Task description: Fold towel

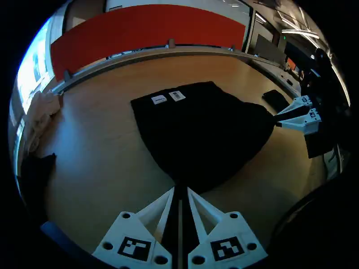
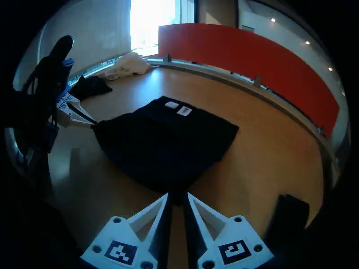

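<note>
Left gripper view, across a wooden table (image 1: 103,148). Left gripper (image 1: 181,188) at bottom centre, fingers drawn together and pinching the nearest corner of the towel (image 1: 202,130). Towel black, lying on the middle of the table, with two white tags (image 1: 168,97) near its far edge. Right gripper (image 1: 278,121) at right, fingers likewise closed on another corner of the towel, that corner drawn out to a point. Black item (image 1: 274,99) on the table just beyond the right gripper. Cream cloth (image 1: 40,112) and dark cloth (image 1: 35,172) at the left table edge, well apart from the towel. Red panel (image 1: 148,33) upright along the far edge of the table.

Right gripper view, same table from the other corner. Right gripper (image 2: 178,195) at bottom centre, fingers together and clamped on the near corner of the towel (image 2: 166,139). Left gripper (image 2: 92,123) at left, tips gripping the towel's left corner. Tags (image 2: 178,107) on the far part of the towel. Cream cloth (image 2: 128,65) and dark cloth (image 2: 89,85) side by side beyond the left gripper, below a bright window (image 2: 152,22). Panel (image 2: 251,58) along the curved table edge at right.
</note>
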Demonstrator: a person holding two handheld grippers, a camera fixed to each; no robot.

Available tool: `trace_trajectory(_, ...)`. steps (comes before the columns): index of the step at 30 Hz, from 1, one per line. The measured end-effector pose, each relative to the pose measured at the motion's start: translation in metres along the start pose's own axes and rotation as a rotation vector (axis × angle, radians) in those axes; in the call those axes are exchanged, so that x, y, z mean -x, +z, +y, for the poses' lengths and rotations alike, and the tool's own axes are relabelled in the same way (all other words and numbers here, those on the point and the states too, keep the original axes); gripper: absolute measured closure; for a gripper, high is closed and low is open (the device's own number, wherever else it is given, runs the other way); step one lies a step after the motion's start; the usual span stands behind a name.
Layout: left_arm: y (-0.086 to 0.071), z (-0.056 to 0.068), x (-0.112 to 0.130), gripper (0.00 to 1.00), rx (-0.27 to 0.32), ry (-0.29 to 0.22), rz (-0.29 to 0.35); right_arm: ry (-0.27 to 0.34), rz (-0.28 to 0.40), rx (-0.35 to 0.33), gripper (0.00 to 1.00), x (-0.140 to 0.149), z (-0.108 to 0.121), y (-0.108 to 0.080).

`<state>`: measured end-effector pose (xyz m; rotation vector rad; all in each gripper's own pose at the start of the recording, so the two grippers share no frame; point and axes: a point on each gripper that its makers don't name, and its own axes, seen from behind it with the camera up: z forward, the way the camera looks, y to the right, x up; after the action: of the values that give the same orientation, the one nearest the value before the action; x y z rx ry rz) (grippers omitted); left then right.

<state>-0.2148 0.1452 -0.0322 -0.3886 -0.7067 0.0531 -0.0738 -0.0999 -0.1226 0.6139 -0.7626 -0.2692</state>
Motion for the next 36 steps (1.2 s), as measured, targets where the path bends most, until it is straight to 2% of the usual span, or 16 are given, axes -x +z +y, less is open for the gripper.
trace_trajectory(11, -0.033, -0.001, -0.031, 0.96, 0.003, -0.039, 0.040, -0.018, 0.027, -0.010, 0.84, -0.029, 0.000, -0.029)
trace_trajectory(20, -0.062, 0.003, -0.048, 0.96, 0.017, -0.072, 0.064, -0.017, 0.029, -0.020, 0.84, -0.044, 0.000, -0.050)
trace_trajectory(27, -0.081, 0.009, -0.052, 0.96, 0.033, -0.100, 0.070, -0.003, 0.027, -0.031, 0.84, -0.050, -0.003, -0.065)
trace_trajectory(36, -0.091, 0.012, -0.048, 0.96, 0.046, -0.123, 0.067, 0.006, 0.019, -0.044, 0.84, -0.051, -0.007, -0.074)
